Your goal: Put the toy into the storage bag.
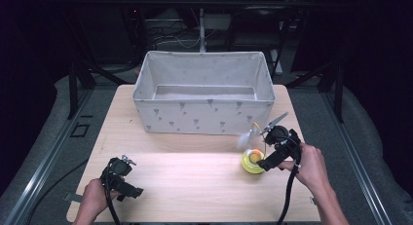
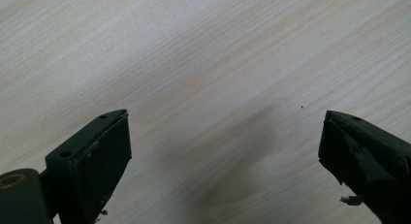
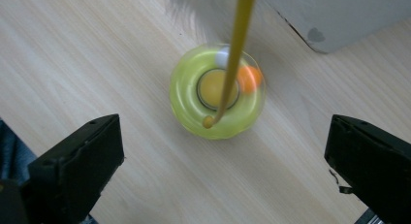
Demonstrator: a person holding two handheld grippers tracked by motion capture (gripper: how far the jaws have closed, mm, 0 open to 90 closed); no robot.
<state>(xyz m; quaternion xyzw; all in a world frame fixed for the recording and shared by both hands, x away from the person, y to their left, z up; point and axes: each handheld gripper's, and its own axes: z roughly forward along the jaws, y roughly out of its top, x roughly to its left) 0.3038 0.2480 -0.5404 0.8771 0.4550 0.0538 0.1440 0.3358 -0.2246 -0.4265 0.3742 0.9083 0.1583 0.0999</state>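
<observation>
Right tool (image 3: 223, 151), jaws spread wide and holding nothing, hangs just above the yellow-green ring toy (image 3: 216, 91) with its yellow wand (image 3: 235, 54) and white feather (image 1: 242, 139), which sits on the tabletop (image 1: 195, 176) near the grey fabric bin (image 1: 203, 113), while the left tool (image 2: 225, 151), equally wide, faces bare wood.

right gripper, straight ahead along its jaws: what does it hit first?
Probably the yellow-green ring toy, centred between the open jaws of the right gripper. Its thin yellow stick rises toward the camera and may touch first; depth is unclear.
</observation>
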